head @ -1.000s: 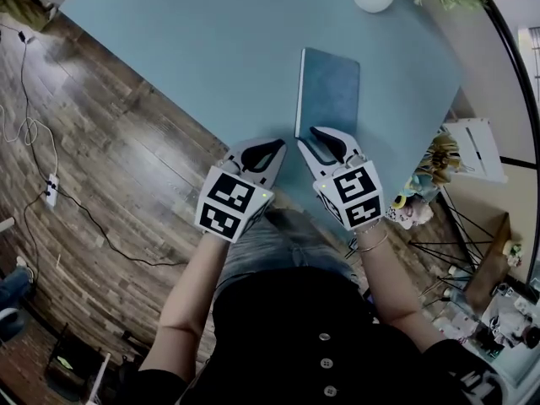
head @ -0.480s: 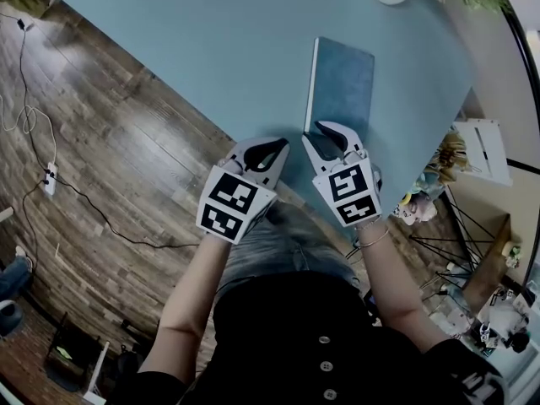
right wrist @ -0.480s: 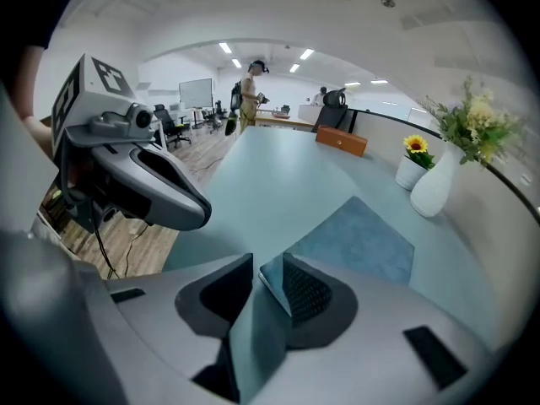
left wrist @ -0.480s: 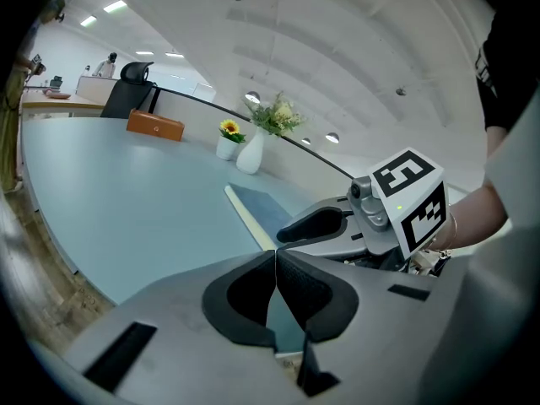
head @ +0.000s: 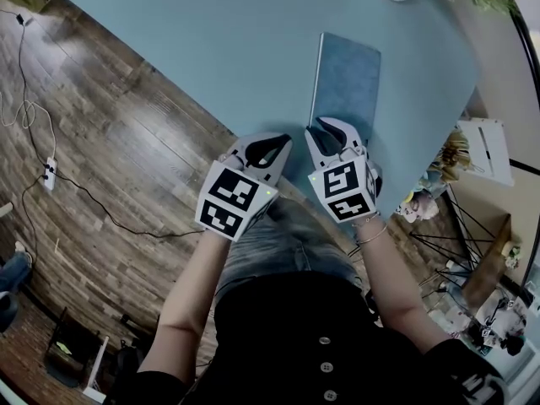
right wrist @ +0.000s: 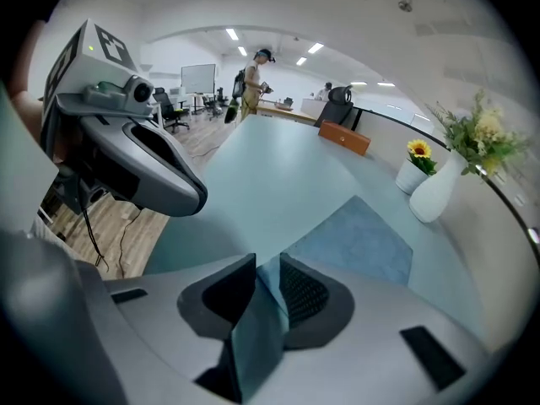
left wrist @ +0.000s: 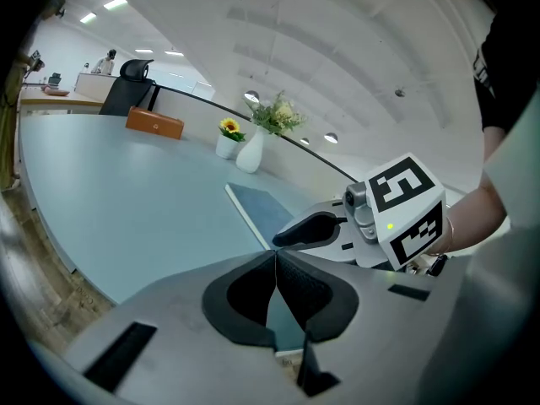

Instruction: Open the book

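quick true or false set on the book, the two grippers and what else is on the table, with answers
1. The right gripper is closed on the near edge of the book. True.
2. The left gripper grips the book too. False: its jaws are together with nothing between them, beside the book.
3. A white vase with flowers stands on the table beyond the book. True.
4. The book's cover is red. False: it is blue-grey.
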